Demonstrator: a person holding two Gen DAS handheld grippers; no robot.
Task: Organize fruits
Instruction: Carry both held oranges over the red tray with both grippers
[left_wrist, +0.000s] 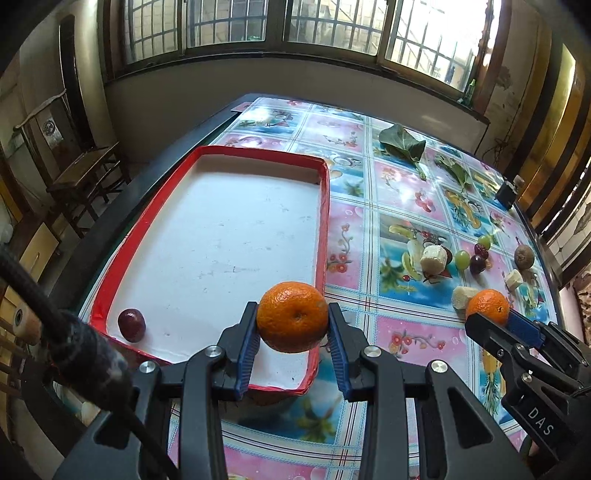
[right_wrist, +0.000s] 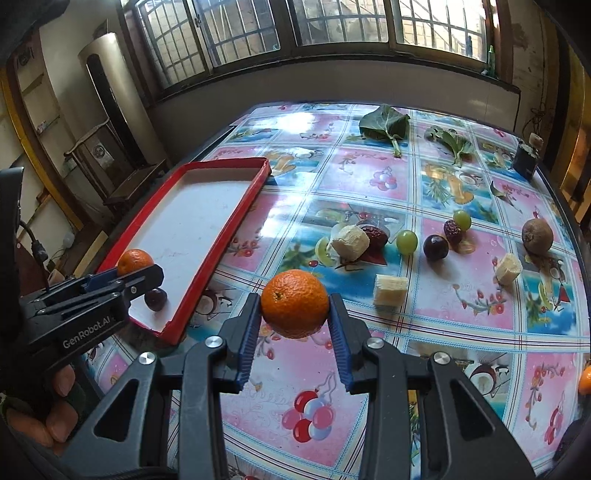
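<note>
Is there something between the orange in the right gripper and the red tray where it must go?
Nothing visible blocks it. Between the orange in the right gripper and the red tray lies only bare tablecloth; only the tray's low rim must be cleared.

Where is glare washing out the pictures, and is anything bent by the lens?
Left wrist view: window light glares off the tablecloth at its far end; red tray edges bow. Right wrist view: glare streaks the tablecloth's centre; window frames curve.
</note>
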